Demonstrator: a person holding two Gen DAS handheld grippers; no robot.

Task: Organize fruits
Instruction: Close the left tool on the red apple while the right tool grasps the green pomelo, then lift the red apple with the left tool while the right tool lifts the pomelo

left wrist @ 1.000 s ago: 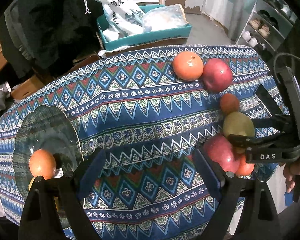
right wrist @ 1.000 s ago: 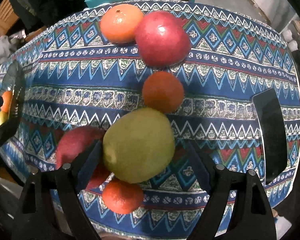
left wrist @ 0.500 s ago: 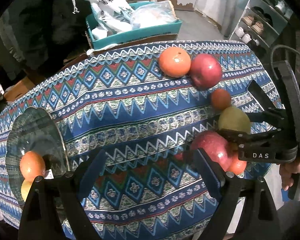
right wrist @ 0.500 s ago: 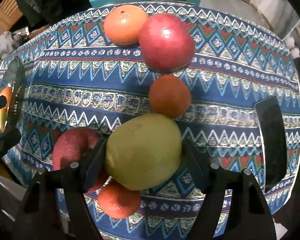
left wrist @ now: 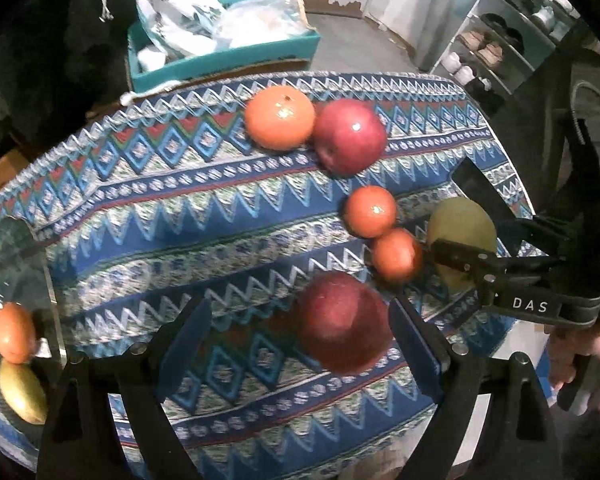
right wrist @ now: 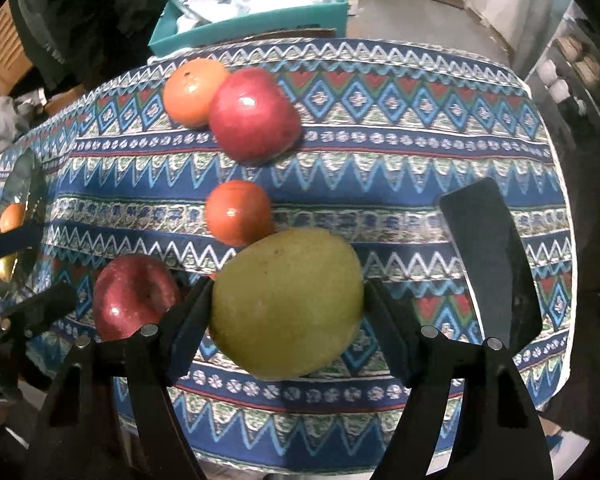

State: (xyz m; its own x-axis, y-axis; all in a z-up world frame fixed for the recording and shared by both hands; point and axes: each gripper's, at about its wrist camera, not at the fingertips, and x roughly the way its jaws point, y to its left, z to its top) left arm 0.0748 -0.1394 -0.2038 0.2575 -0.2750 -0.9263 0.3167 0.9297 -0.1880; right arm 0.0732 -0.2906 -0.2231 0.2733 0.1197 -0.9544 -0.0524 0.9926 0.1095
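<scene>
Tangerine point(left wrist: 396, 255) beside pear point(left wrist: 460, 220) shows only leftward.

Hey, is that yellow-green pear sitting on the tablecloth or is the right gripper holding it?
Held. The right gripper has both pads pressed on the pear; whether it has left the tablecloth I cannot tell.
</scene>
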